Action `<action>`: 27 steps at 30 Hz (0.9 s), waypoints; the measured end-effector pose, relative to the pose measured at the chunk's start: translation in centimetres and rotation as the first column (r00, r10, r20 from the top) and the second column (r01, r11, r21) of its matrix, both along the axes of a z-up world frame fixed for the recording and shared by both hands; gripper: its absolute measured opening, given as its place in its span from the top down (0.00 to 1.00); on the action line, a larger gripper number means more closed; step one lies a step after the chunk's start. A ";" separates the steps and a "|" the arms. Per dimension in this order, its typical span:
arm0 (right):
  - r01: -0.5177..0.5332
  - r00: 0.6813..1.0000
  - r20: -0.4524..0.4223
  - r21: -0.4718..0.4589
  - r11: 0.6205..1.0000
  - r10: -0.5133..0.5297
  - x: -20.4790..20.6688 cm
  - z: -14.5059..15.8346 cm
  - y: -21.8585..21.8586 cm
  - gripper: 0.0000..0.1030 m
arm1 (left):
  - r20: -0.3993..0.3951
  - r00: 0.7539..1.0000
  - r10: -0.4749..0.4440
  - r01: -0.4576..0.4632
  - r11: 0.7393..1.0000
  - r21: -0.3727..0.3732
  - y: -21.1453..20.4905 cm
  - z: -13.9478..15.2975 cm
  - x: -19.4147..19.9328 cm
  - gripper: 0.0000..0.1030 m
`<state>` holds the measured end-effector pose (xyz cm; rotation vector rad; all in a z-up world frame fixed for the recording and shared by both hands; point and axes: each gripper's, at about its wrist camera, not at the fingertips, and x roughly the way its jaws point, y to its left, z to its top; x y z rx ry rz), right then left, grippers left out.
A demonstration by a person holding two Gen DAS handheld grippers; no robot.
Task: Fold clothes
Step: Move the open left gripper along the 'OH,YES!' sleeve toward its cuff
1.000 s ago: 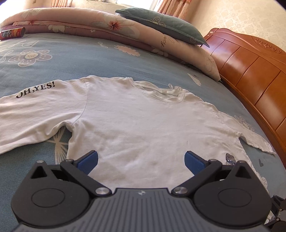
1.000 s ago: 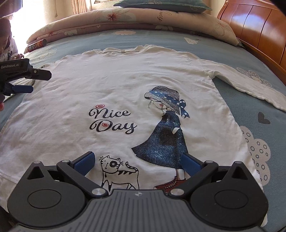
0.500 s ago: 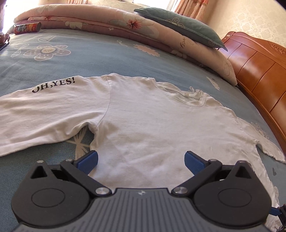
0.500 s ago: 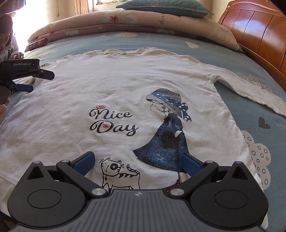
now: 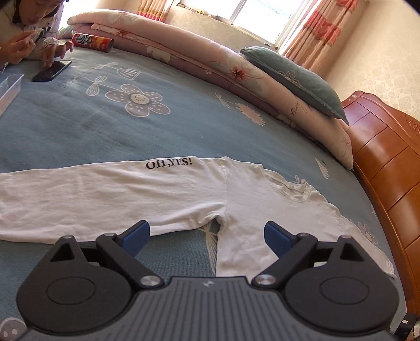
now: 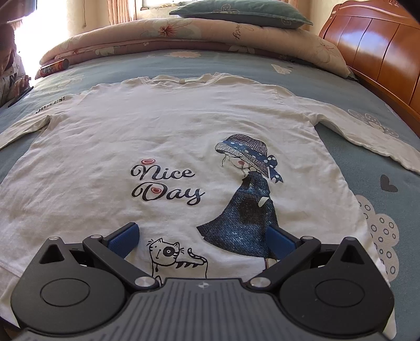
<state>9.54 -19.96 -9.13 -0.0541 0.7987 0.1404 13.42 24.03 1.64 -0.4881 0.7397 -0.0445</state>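
A white long-sleeved shirt (image 6: 162, 136) lies flat, face up, on the blue bedspread, with a "Nice Day" print, a girl in a blue dress and a cat. Both sleeves are spread out sideways. My right gripper (image 6: 202, 240) is open and empty, low over the shirt's bottom hem. In the left wrist view the shirt's left sleeve (image 5: 105, 194), marked "OH,YES!", runs across the frame. My left gripper (image 5: 207, 234) is open and empty, just in front of the armpit where sleeve meets body.
A rolled floral quilt (image 6: 162, 34) and a teal pillow (image 6: 241, 13) lie at the head of the bed. A wooden bed frame (image 6: 380, 47) runs along the right. A person (image 5: 23, 31), a phone (image 5: 51, 70), a chip can (image 5: 93, 42) and a clear plastic box (image 5: 8, 86) are at the far left.
My left gripper has swung left from the shirt's chest toward the left sleeve and armpit, and has left the right wrist view. The right gripper has barely moved.
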 end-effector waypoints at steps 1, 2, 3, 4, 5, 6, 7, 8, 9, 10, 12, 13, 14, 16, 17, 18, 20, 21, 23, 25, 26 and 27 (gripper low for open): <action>0.000 1.000 0.000 0.000 1.000 0.000 0.0 0.0 0.0 0.00 | 0.001 1.000 -0.009 0.009 1.000 -0.022 0.8 0.3 -0.4 0.10; 0.000 1.000 -0.001 0.001 1.000 0.000 0.0 0.0 0.0 0.00 | 0.004 1.000 -0.024 0.024 0.999 -0.046 1.7 0.5 -0.7 0.10; 0.000 1.000 -0.001 0.001 1.000 0.000 0.1 0.0 0.0 0.00 | 0.008 0.999 -0.042 0.042 0.997 -0.062 2.4 0.6 -1.0 0.10; 0.000 1.000 0.001 0.001 1.000 0.000 0.0 0.0 0.0 0.00 | 0.009 0.998 -0.061 0.062 0.996 -0.071 3.0 0.6 -1.1 0.09; 0.000 1.000 0.006 0.001 1.000 0.000 0.0 -0.1 0.0 0.00 | 0.008 0.998 -0.068 0.069 0.995 -0.074 3.5 0.4 -1.3 0.09; 0.000 1.000 0.011 0.001 1.000 0.000 -0.1 -0.1 0.0 0.00 | 0.008 0.997 -0.074 0.074 0.994 -0.075 4.0 0.2 -1.5 0.09; 0.002 1.000 0.014 0.000 1.000 -0.002 -0.1 -0.1 0.1 0.00 | 0.000 0.998 -0.068 0.067 0.994 -0.085 4.8 -0.4 -1.7 0.09; 0.003 1.000 0.014 0.000 1.000 -0.003 0.0 -0.1 0.2 0.00 | -0.008 0.998 -0.060 0.059 0.994 -0.096 5.6 -1.0 -1.9 0.09; 0.006 1.000 0.013 0.000 1.000 -0.006 0.1 -0.1 0.2 0.00 | -0.016 0.998 -0.053 0.051 0.993 -0.106 6.4 -1.5 -2.1 0.10; 0.009 1.000 0.014 0.000 1.000 -0.009 0.1 -0.1 0.3 0.00 | -0.022 0.999 -0.042 0.039 0.992 -0.123 7.2 -2.2 -2.4 0.10; 0.012 1.000 0.020 -0.002 1.000 -0.012 0.1 -0.1 0.4 0.00 | -0.038 0.999 0.000 -0.007 0.984 -0.175 9.1 -3.9 -3.0 0.10; 0.015 1.000 0.023 -0.003 1.000 -0.015 0.1 -0.2 0.4 0.00 | -0.047 0.999 0.022 -0.031 0.979 -0.202 10.0 -4.8 -3.3 0.12; 0.017 1.000 0.025 -0.002 1.000 -0.017 0.1 -0.2 0.4 0.00 | -0.056 0.998 0.043 -0.055 0.971 -0.233 10.8 -5.8 -3.6 0.15; 0.022 0.999 0.029 -0.002 1.000 -0.022 0.2 -0.2 0.4 0.00 | -0.074 0.994 0.084 -0.102 0.950 -0.295 12.3 -7.7 -4.1 0.26; 0.026 0.999 0.031 -0.002 1.000 -0.026 0.2 -0.3 0.5 0.00 | -0.086 0.991 0.106 -0.128 0.940 -0.316 12.9 -8.6 -4.4 0.28; 0.030 0.999 0.033 -0.002 1.000 -0.030 0.2 -0.3 0.5 0.00 | -0.099 0.987 0.128 -0.154 0.929 -0.335 13.5 -9.6 -4.6 0.30; 0.035 0.999 0.037 -0.003 0.999 -0.035 0.2 -0.3 0.6 0.00 | -0.120 0.981 0.156 -0.189 0.913 -0.361 14.5 -10.8 -5.0 0.31; 0.037 0.999 0.039 -0.003 0.999 -0.037 0.1 -0.4 0.6 0.00 | -0.130 0.978 0.164 -0.201 0.906 -0.373 15.0 -11.2 -5.2 0.31; 0.037 0.998 0.046 -0.003 0.999 -0.036 0.1 -0.4 0.6 0.00 | -0.134 0.975 0.177 -0.215 0.903 -0.371 16.1 -11.1 -5.7 0.31; 0.036 0.998 0.052 -0.004 0.999 -0.035 0.1 -0.5 0.6 0.00 | -0.130 0.973 0.190 -0.224 0.914 -0.340 17.4 -10.1 -6.0 0.31; 0.036 0.998 0.053 -0.004 0.999 -0.036 0.1 -0.5 0.6 0.00 | -0.133 0.972 0.196 -0.230 0.917 -0.326 18.1 -9.6 -6.1 0.31; 0.037 0.998 0.054 -0.005 0.999 -0.036 0.1 -0.5 0.7 0.00 | -0.136 0.970 0.202 -0.236 0.920 -0.312 18.8 -9.1 -6.2 0.31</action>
